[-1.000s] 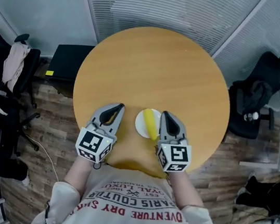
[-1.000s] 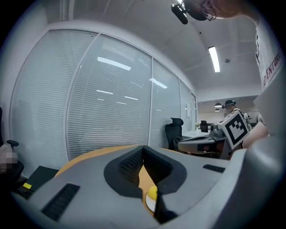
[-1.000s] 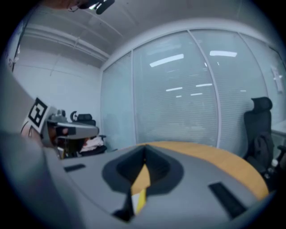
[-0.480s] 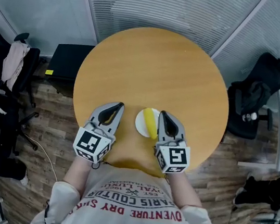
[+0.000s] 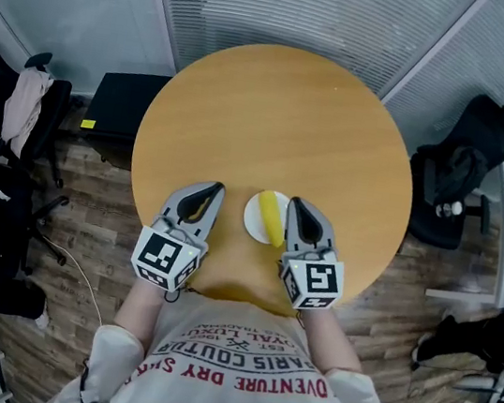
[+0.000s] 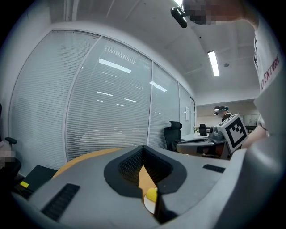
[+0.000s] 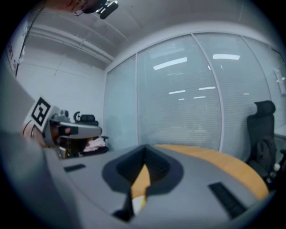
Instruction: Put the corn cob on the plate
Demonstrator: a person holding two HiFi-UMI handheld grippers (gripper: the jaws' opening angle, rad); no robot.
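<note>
— Looking down from your head, where is the corn cob (image 5: 273, 220)?

— On the white plate (image 5: 252, 217), lying slantwise across it. The plate sits on the round wooden surface (image 5: 284, 116), close to the edge nearest you.

— And your two tongs?

— Your left tongs (image 5: 213, 188) are to the left of the plate, a little apart from it. Their jaws are closed tip to tip with nothing between them. Your right tongs (image 5: 295, 203) are just to the right of the plate, beside the cob, with the jaws likewise pressed together and empty.

— What does the left gripper view give you?

— Below the closed jaws, a narrow slit shows a bit of the yellow cob with the plate's white rim under it.

— And the right gripper view?

— It is blurred. A pale strip with a yellow edge shows low under the closed jaws, and you cannot tell more than that.

— Anything else around?

— A black office chair (image 5: 471, 164) stands well to the right of the plate, off the surface.
</note>
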